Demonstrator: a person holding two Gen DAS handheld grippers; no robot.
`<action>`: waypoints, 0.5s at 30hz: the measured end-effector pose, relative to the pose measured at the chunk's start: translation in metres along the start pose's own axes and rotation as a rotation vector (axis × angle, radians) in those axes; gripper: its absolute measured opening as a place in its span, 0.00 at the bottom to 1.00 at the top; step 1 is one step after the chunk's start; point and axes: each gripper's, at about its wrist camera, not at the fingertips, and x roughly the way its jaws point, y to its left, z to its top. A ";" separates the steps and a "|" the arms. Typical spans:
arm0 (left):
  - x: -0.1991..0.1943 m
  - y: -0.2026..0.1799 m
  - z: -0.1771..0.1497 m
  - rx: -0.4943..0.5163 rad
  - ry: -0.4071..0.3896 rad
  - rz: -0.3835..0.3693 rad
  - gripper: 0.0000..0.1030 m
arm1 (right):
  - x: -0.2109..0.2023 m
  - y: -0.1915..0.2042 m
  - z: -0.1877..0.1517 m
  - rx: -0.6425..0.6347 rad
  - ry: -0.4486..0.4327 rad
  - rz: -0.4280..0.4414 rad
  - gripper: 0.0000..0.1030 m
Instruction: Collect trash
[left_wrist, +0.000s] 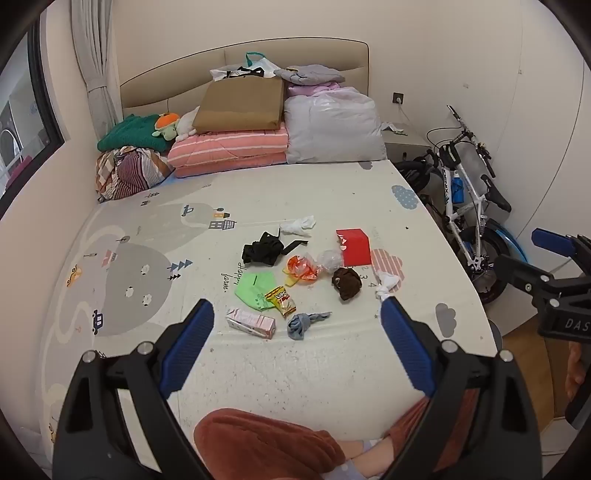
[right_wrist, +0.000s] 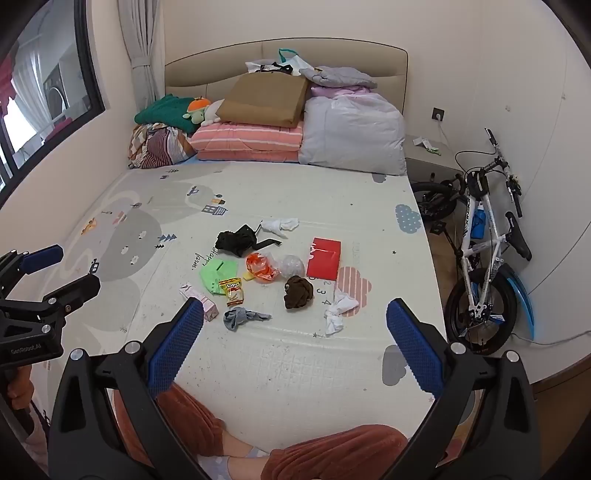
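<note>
Both grippers, the left gripper and the right gripper, hover with jaws wide apart and empty above the printed play mat, the scattered trash lying ahead of them: pink rectangular carton, yellow snack wrapper, crumpled white tissue.

Two black plastic grippers, left gripper and right gripper, each with textured blue pads on its fingers and silver screws at the joints. White lettering marks their bodies. Rust-orange fleece trousers cover the knees.
</note>
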 end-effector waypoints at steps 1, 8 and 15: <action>0.000 0.000 0.000 0.000 -0.001 -0.002 0.89 | 0.000 0.000 0.000 0.005 0.001 0.006 0.93; -0.003 0.003 -0.003 0.000 -0.008 -0.004 0.89 | -0.002 0.002 0.000 0.000 0.000 0.001 0.93; -0.002 0.008 -0.005 -0.001 -0.004 -0.009 0.89 | -0.002 0.002 -0.001 -0.004 -0.002 -0.003 0.93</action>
